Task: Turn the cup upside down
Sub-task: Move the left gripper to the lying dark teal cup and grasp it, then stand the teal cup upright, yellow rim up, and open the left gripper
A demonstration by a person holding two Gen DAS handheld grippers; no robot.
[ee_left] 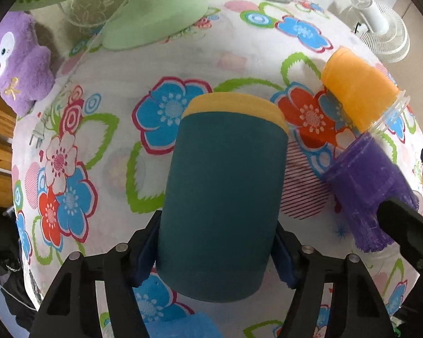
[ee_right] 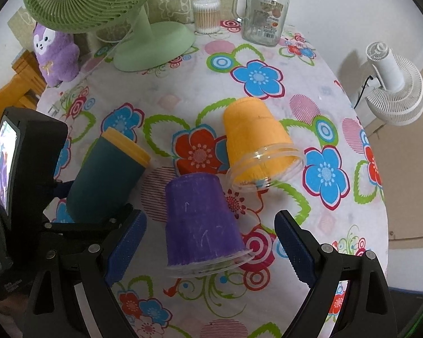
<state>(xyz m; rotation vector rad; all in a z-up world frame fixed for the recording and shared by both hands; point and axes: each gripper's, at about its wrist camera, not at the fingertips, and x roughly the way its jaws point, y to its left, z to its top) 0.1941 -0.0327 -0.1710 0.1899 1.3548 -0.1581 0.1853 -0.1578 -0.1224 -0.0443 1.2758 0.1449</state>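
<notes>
1. Left gripper [ee_left: 215,256] is clamped on the teal cup [ee_left: 222,197] at centre frame, which is tilted with its yellow rim away from the camera: mid-flip, I'd judge.
2. Right gripper [ee_right: 210,246] is spread wide and holds nothing; the purple cup [ee_right: 201,219] sits between its fingers, untouched, mouth down.
3. Orange cup [ee_right: 258,143], centre, also mouth down, tilted.
4. Next: rotate the teal cup rim-down onto the tablecloth [ee_right: 268,56], then release.
5. Hidden: teal cup's mouth and base; can't tell whether it touches the table.

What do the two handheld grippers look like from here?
Both the left gripper and the right gripper have black angular plastic fingers with round silver fasteners, ending in dark blue ribbed pads. The left one carries a black box with a small lit screen.
</notes>
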